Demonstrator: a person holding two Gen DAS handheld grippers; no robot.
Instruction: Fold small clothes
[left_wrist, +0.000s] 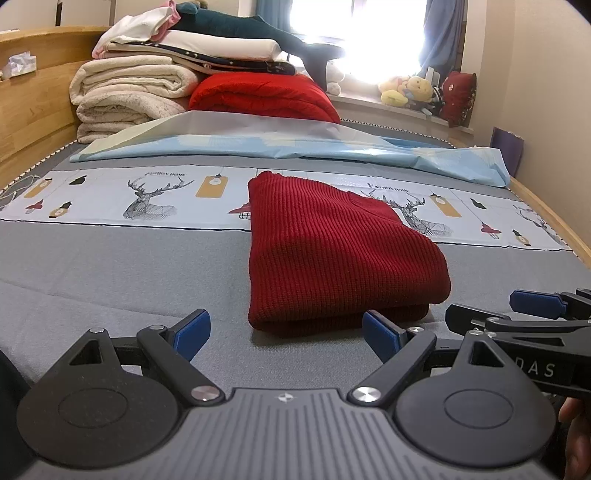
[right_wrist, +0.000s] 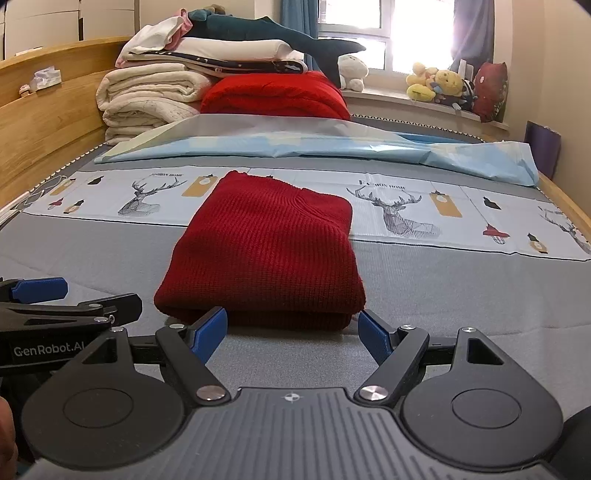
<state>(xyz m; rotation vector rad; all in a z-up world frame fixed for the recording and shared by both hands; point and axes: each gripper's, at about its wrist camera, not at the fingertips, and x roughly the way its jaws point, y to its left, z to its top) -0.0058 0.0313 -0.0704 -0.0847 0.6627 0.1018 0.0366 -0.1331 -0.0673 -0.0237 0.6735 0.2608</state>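
Note:
A dark red knitted garment (left_wrist: 332, 251) lies folded into a thick rectangle on the grey bed cover (left_wrist: 110, 266). My left gripper (left_wrist: 286, 334) stands open just in front of its near edge, blue pads apart, nothing between them. In the right wrist view the same red garment (right_wrist: 269, 251) lies straight ahead, and my right gripper (right_wrist: 293, 332) is open wide at its near edge with the pads clear of the cloth. The right gripper's fingers (left_wrist: 535, 301) show at the right of the left wrist view; the left gripper's fingers (right_wrist: 40, 290) show at the left of the right wrist view.
A light blue sheet (left_wrist: 295, 147) lies across the bed behind the garment. Folded cream blankets (left_wrist: 125, 96) and a red quilt (left_wrist: 266, 96) are stacked at the headboard end. A wooden bed frame (left_wrist: 33, 110) runs along the left. Soft toys (left_wrist: 410, 90) sit on the windowsill.

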